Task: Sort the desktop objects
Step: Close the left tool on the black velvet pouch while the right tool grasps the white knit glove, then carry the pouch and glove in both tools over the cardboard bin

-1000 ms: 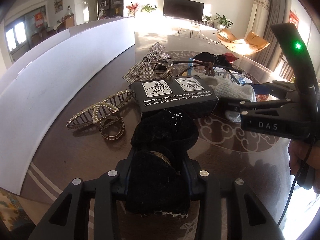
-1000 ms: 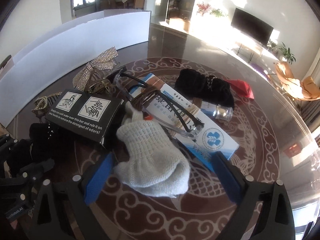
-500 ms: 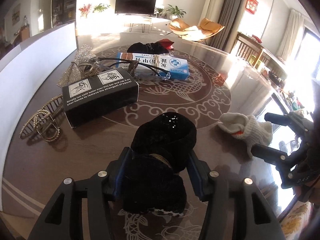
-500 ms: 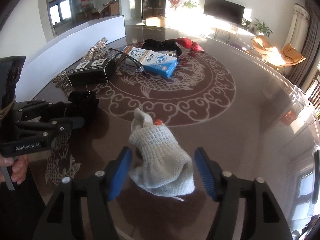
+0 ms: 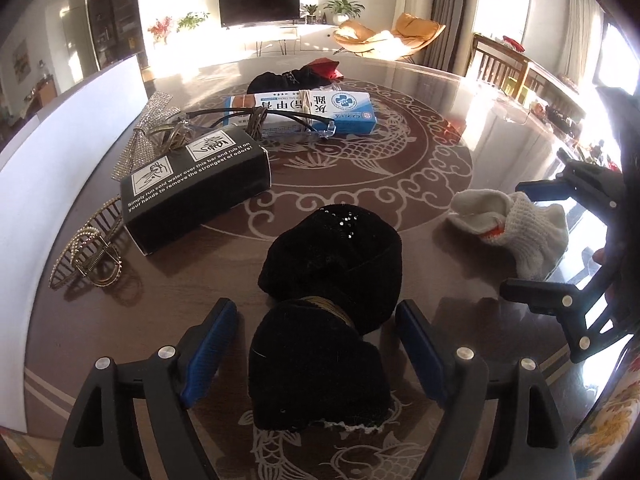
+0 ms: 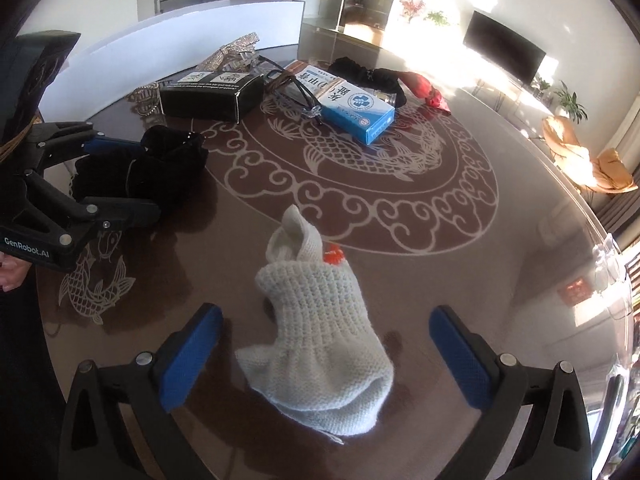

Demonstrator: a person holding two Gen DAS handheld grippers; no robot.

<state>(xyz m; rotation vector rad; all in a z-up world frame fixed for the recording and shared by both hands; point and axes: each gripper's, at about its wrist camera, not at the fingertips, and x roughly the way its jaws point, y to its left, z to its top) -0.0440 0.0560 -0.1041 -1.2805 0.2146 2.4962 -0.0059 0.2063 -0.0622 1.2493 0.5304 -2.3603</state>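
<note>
in the left wrist view, a white board (image 5: 60, 152) is seen standing along the far left edge of the brown patterned table (image 5: 400, 184). near it a gold hair claw (image 5: 86, 254) lies flat, and just right of that a black box with white print (image 5: 196, 184). behind the box a rhinestone bow (image 5: 146, 132), a pair of glasses (image 5: 276, 122) and a blue and white carton (image 5: 320, 110) are noted, the glasses resting partly on the carton. at near centre a black velvet bow (image 5: 328, 312) lies on the table between the blue pads of the left gripper (image 5: 320, 344); the jaws are opening, a clear gap shows on each side, and nothing is gripped. to the right, a white knitted glove (image 5: 516, 224) is seen between the fingers of the right gripper (image 5: 568, 240).

the right wrist view alone shows the glove's full outline: it lies flat on the table, an orange patch at its far end, with the right gripper (image 6: 328, 356) spread wide either side and its jaws opening, neither pad touching. the left gripper (image 6: 116, 176) appears here at the far left, astride the black velvet bow (image 6: 160, 168). the black box (image 6: 208, 92) has an open end flap visible only here. beyond the carton (image 6: 348, 102), a black pouch (image 6: 368, 76) and a red cloth item (image 6: 426, 88) are seen more fully than in the other view.
</note>
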